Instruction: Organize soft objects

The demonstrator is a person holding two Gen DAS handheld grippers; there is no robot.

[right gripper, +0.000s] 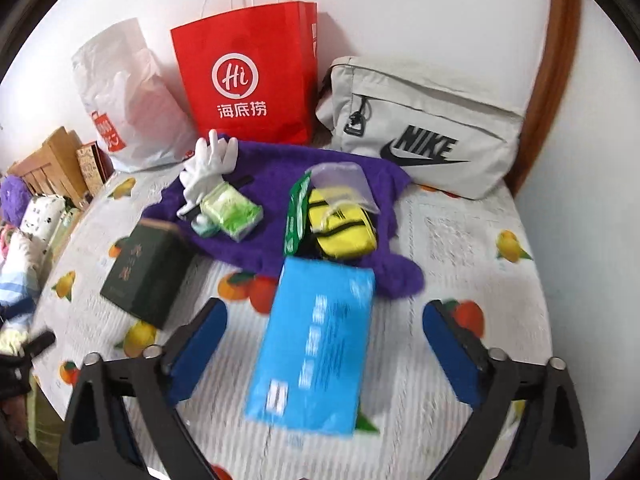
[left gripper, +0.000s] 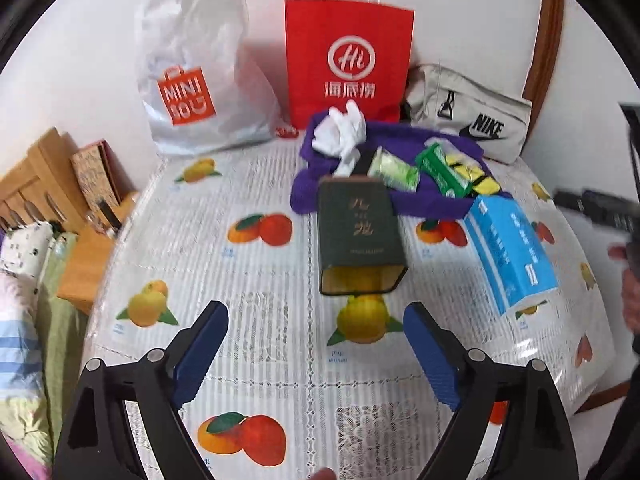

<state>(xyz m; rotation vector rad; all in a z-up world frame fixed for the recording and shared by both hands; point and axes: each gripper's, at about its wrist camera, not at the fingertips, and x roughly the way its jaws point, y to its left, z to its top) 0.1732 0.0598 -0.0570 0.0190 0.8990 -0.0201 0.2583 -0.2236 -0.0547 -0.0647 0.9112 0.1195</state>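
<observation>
A purple fluffy cloth (left gripper: 308, 196) (right gripper: 276, 184) lies at the back of the table. On it rest a white glove (left gripper: 340, 132) (right gripper: 208, 168), a green tissue pack (left gripper: 394, 170) (right gripper: 232, 210), a green packet (left gripper: 440, 172) and a yellow pouch (right gripper: 340, 224). A dark green box (left gripper: 356, 236) (right gripper: 146, 272) lies in front of the cloth. My left gripper (left gripper: 316, 312) is open and empty just short of that box. My right gripper (right gripper: 326, 308) is open above a blue tissue pack (right gripper: 320, 344) (left gripper: 510, 248), its pads clear of the pack.
Against the wall stand a white plastic bag (left gripper: 196, 80), a red paper bag (left gripper: 348, 60) (right gripper: 248, 76) and a grey Nike bag (right gripper: 424, 128). The fruit-print tablecloth (left gripper: 240, 272) covers the table. A wooden rack (left gripper: 44, 184) and bedding sit off the left edge.
</observation>
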